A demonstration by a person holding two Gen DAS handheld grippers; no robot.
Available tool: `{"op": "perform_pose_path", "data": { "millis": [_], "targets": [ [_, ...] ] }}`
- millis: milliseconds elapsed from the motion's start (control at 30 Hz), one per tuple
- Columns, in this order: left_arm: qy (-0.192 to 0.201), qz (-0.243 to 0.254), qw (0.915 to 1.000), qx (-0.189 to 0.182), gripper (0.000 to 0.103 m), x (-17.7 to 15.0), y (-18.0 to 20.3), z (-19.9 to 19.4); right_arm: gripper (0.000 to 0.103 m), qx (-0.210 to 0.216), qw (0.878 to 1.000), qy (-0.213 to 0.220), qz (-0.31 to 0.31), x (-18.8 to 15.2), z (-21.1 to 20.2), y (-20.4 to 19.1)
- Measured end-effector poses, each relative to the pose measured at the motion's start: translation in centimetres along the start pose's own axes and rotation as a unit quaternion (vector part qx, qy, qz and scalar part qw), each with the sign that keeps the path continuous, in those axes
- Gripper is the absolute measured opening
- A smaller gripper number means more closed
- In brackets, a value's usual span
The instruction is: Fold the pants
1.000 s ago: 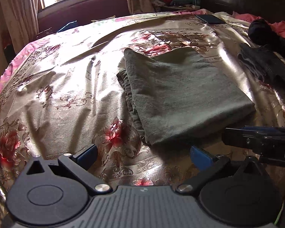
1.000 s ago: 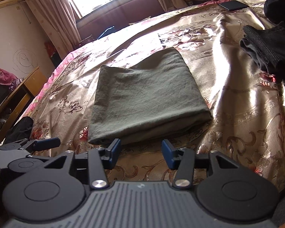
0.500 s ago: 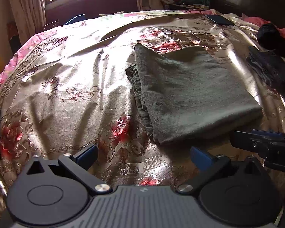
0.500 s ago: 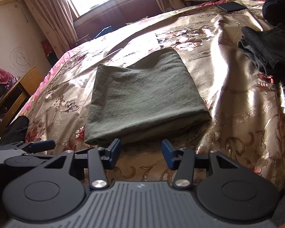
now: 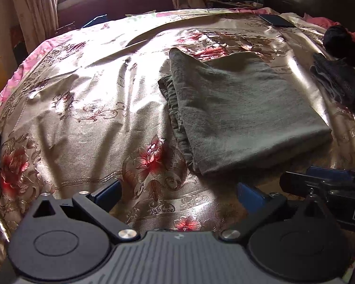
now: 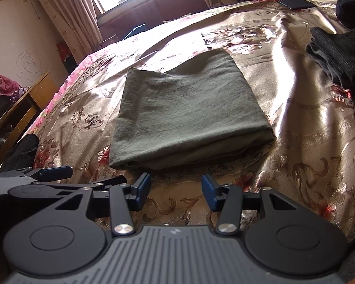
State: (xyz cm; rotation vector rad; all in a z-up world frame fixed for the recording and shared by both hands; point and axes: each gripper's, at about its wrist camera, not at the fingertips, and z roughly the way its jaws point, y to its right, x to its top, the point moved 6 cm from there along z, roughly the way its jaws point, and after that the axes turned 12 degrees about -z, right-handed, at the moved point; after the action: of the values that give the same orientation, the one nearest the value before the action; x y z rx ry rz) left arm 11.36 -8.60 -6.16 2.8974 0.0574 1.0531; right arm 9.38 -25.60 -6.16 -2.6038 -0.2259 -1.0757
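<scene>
The olive-green pants (image 5: 243, 116) lie folded into a flat rectangle on the floral bedspread (image 5: 82, 118); they also show in the right wrist view (image 6: 189, 111). My left gripper (image 5: 177, 194) is open and empty, held near the bed's front edge, short of the pants' near left corner. My right gripper (image 6: 176, 189) is open and empty, just short of the pants' near edge. The right gripper's fingers (image 5: 319, 182) show at the right of the left wrist view, and the left gripper's fingers (image 6: 54, 172) at the left of the right wrist view.
Dark folded clothes (image 6: 338, 54) lie on the bed to the right of the pants. A black phone (image 6: 295, 3) lies at the far side. A wooden desk (image 6: 19, 108) stands left of the bed. A window with curtains is behind.
Both grippers have drawn back a little toward the bed's front edge; the pants sit slightly farther away. Both stay open and the pants lie unmoved.
</scene>
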Motion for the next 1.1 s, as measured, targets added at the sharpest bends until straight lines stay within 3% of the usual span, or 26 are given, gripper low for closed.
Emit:
{"op": "perform_pose_path", "data": {
  "millis": [1100],
  "targets": [
    [0.009,0.0,0.9998,-0.016,0.103,0.0,0.2,-0.7,0.049,-0.042,0.999,-0.02,0.0,-0.5,0.1,0.8]
  ]
}}
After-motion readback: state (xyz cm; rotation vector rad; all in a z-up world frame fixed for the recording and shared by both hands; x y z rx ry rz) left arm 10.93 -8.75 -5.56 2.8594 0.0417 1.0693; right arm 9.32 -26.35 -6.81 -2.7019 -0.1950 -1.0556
